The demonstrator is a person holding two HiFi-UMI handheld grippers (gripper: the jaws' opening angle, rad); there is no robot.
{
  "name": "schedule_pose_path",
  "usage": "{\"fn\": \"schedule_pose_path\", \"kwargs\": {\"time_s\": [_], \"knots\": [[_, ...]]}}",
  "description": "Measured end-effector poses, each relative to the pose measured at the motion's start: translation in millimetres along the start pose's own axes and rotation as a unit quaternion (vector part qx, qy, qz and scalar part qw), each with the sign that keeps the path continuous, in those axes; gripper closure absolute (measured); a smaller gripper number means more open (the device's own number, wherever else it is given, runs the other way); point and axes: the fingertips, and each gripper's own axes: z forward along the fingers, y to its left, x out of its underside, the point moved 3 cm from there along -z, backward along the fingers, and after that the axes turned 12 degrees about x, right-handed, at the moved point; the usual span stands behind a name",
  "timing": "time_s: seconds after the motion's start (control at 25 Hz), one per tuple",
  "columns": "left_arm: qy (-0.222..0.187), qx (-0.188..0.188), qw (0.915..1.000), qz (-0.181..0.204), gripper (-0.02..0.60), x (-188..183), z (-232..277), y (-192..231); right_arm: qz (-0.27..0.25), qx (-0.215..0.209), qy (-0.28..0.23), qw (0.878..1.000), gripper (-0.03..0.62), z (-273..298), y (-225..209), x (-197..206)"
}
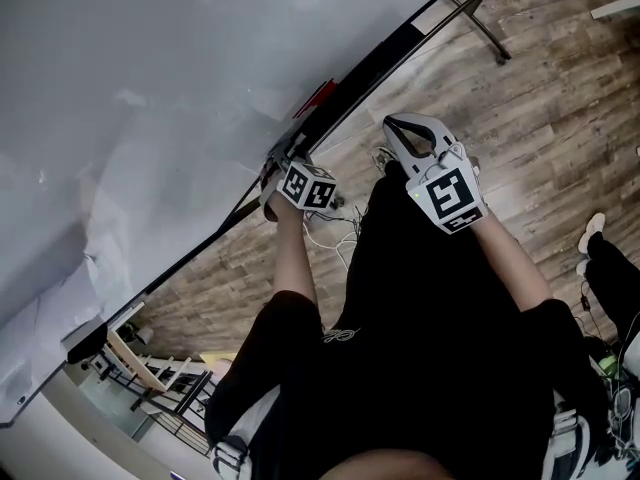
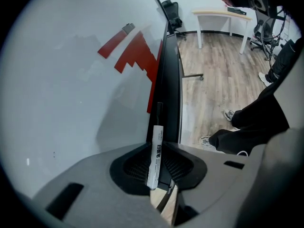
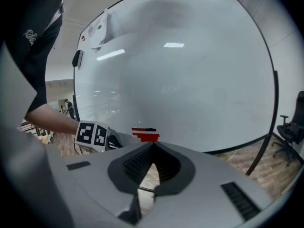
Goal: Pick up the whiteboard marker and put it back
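One whiteboard [image 1: 150,78], one tray [image 2: 169,80], one marker [image 2: 155,153], two tools (left tool [image 1: 283,160], right tool [image 1: 402,128]), one red stepped shape [image 2: 137,56], two chairs (chair [image 2: 171,12] by board, chair [image 2: 265,26] at right).

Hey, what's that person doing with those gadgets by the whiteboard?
A person stands at a whiteboard with a handheld claw in each hand. The left claw is clamped on a white whiteboard marker, lined up with the black ledge along the board's lower edge; whether it touches the ledge is unclear. The right claw is shut and empty, away from the board.
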Motion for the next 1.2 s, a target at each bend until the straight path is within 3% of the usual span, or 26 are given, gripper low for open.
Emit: {"fn": "schedule_pose_path", "kwargs": {"time_s": [0.4, 0.6, 0.76, 0.92, 1.08, 1.2], "knots": [[-0.081, -0.024, 0.9945, -0.062, 0.512, -11, -25, -10, -0.004, -0.009, 0.000, 1.000, 0.591, -18, -1, 6], [-0.161, -0.042, 0.9792, -0.116, 0.512, -28, -54, -17, -0.003, -0.021, -0.006, 1.000, 0.591, -23, 4, 3], [-0.256, -0.037, 0.9492, -0.179, 0.512, -50, -85, -30, -0.001, -0.037, -0.012, 0.999, 0.591, -26, 7, -3], [-0.356, -0.028, 0.9075, -0.221, 0.512, -72, -119, -46, 0.005, -0.057, -0.024, 0.998, 0.591, -31, 14, -11], [-0.431, -0.011, 0.8650, -0.257, 0.512, -88, -146, -61, 0.016, -0.075, -0.046, 0.996, 0.591, -40, 16, -24], [-0.467, 0.001, 0.8453, -0.260, 0.512, -99, -163, -76, 0.030, -0.095, -0.065, 0.993, 0.589, -52, 17, -31]]}}
